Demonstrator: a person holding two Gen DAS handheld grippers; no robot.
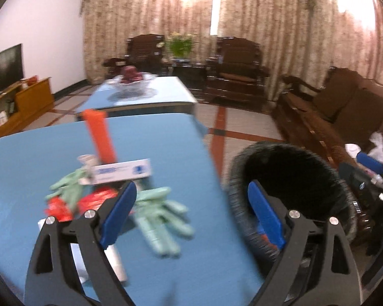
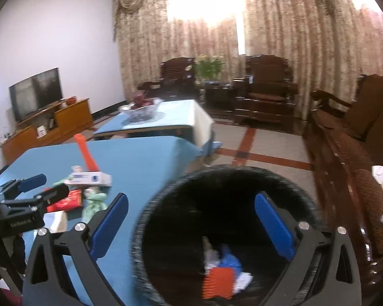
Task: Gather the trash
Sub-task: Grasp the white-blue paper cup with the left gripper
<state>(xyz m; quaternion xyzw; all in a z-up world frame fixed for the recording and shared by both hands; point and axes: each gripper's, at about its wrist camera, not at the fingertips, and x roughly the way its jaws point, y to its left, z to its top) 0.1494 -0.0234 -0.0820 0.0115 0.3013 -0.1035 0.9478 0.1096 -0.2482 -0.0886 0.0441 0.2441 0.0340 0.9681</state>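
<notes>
- Landmark: the black trash bin (image 2: 224,229), standing on the floor just beside the right edge of the blue table (image 1: 166,148).
- The right gripper (image 2: 191,227) hangs directly above the bin's mouth, fingers spread wide apart with nothing between them.
- At the bottom of the bin lie an orange ridged piece (image 2: 217,281), a blue scrap (image 2: 228,260) and some white bits (image 2: 243,279).
- The left gripper (image 1: 191,214) sits to the left of the bin over the table's right edge, jaws released and empty; one blue pad is over the table, the other in front of the bin's rim.
- Left of the bin, on the table and nearest the left gripper, lies a mint-green glove (image 1: 163,219).
- Farther left of the bin is the heap of remaining trash: a second green glove (image 1: 69,188), a red wrapper (image 1: 94,200), and a white box with blue print (image 1: 121,170) lying across the top.
- Just behind the heap, an orange carton (image 1: 99,135) stands tilted.
- Beyond the bin, past the first table, a second blue-covered table (image 2: 166,117) carries a glass bowl (image 2: 143,111).
- Farthest from the bin are dark wooden armchairs (image 2: 265,89), a potted plant (image 2: 209,68) and patterned curtains (image 2: 280,25).
</notes>
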